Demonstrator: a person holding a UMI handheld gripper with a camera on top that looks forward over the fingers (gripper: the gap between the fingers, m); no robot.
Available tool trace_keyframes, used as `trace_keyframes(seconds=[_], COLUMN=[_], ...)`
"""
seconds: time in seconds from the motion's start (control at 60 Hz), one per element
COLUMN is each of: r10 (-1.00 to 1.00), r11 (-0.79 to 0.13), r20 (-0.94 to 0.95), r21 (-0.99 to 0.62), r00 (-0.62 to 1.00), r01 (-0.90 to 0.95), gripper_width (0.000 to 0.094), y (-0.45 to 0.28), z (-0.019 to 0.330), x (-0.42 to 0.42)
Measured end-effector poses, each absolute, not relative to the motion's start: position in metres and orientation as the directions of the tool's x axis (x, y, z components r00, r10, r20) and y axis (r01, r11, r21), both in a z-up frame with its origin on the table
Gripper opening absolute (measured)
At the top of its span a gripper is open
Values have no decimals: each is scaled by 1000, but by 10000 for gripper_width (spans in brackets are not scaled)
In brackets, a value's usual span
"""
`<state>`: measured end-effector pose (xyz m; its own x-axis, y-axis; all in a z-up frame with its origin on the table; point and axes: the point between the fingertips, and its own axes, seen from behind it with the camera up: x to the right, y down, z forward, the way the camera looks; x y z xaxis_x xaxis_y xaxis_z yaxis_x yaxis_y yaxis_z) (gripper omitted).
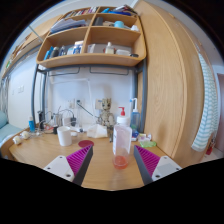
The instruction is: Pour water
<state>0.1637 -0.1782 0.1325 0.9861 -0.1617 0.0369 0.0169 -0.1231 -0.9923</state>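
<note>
A clear plastic bottle (122, 138) with a white cap and pink liquid at its bottom stands upright on the wooden desk (100, 172), between and just ahead of my fingertips. My gripper (111, 162) is open, with a gap on each side of the bottle. The left pink pad (77, 157) and the right pink pad (148, 160) flank it. A white cup (65, 135) with a red lid (85, 143) lying beside it stands to the left, beyond the left finger.
A white tissue box (97, 130) and a small figure (101, 107) sit at the back of the desk. A wall shelf (92, 42) with bottles and boxes hangs above. A wooden cabinet (165, 80) rises at the right. Small items lie at the desk's left edge.
</note>
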Motion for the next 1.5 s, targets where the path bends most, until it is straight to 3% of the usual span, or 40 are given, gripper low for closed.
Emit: trace_keyframes(seconds=[0.467, 0.567, 0.65, 0.883, 0.9, 0.933, 1.133, 1.317, 1.5], r10=[-166, -148, -148, -147, -143, -144, -137, -65, 0], r11=[-152, -136, -127, -108, -106, -101, -125, -152, -156], r20=[39, 40, 38, 48, 49, 46, 113, 404, 795], r21=[-988, -991, -992, -994, -994, -994, -987, -908, -599], r00=[985, 988, 988, 988, 989, 989, 984, 912, 607], r01=[14, 20, 19, 32, 34, 32, 96, 391, 785], gripper_width=[813, 704, 496, 403, 335, 321, 322, 322, 323], y=[-62, -52, -47, -45, -45, -44, -43, -21, 34], z=[91, 91, 89, 90, 91, 91, 93, 125, 153], x=[223, 220, 218, 214, 213, 213, 208, 184, 154])
